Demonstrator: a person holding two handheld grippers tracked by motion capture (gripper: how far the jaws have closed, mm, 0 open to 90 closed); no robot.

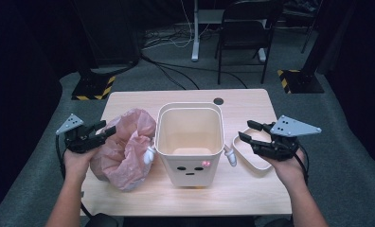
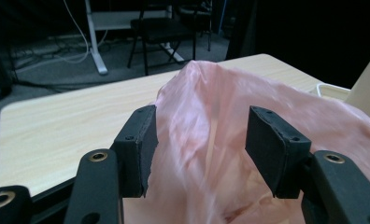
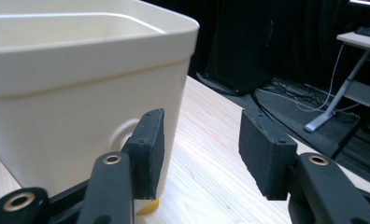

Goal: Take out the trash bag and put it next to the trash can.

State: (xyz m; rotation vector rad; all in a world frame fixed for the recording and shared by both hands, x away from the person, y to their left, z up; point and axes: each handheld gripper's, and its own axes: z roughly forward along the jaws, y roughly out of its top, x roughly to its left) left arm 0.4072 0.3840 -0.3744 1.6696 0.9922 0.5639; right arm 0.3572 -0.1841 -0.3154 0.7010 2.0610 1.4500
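Left tool (image 1: 102, 131) stands with jaws apart, pads clear of the pink bag (image 1: 124, 149), whose crumpled plastic rises between them. The bag lies on the tabletop (image 1: 252, 189), touching the left side of the cream bin (image 1: 190, 142). Right tool (image 1: 246, 131) is open and empty, just right of the bin, above a shallow lid (image 1: 252, 156).

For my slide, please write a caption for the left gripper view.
Open left gripper facing a crumpled thin pink plastic bag on the light wooden table.
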